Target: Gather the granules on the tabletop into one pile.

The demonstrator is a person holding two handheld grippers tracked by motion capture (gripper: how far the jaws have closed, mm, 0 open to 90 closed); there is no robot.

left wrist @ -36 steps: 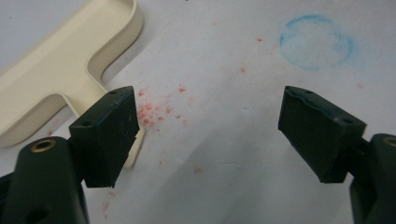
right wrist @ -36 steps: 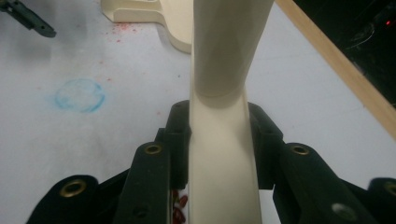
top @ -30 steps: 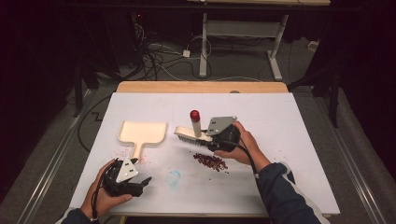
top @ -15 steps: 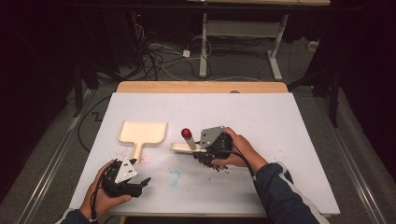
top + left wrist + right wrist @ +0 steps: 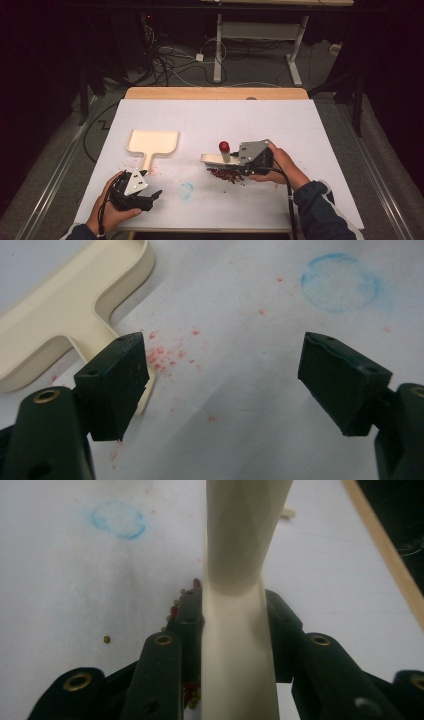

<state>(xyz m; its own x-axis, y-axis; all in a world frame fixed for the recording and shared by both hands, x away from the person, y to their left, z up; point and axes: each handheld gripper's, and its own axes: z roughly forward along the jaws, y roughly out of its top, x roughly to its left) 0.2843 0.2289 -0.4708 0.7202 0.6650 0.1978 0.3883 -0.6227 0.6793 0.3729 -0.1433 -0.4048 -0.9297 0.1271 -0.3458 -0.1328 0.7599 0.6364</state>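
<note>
Brush [image 5: 220, 158] (unlabelled) clamped in right gripper [image 5: 256, 159], beside beans [image 5: 226, 175].

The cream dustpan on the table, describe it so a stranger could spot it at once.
On the white table, look left of centre, ahead of the left gripper. The dustpan lies flat there, its short handle pointing toward the person. Unlike the cream brush, it is wide, empty and unheld.

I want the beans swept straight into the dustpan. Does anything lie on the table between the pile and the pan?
Nothing visible does. The bean pile lies under the brush held in the right tool; bare table runs from there to the dustpan.
</note>
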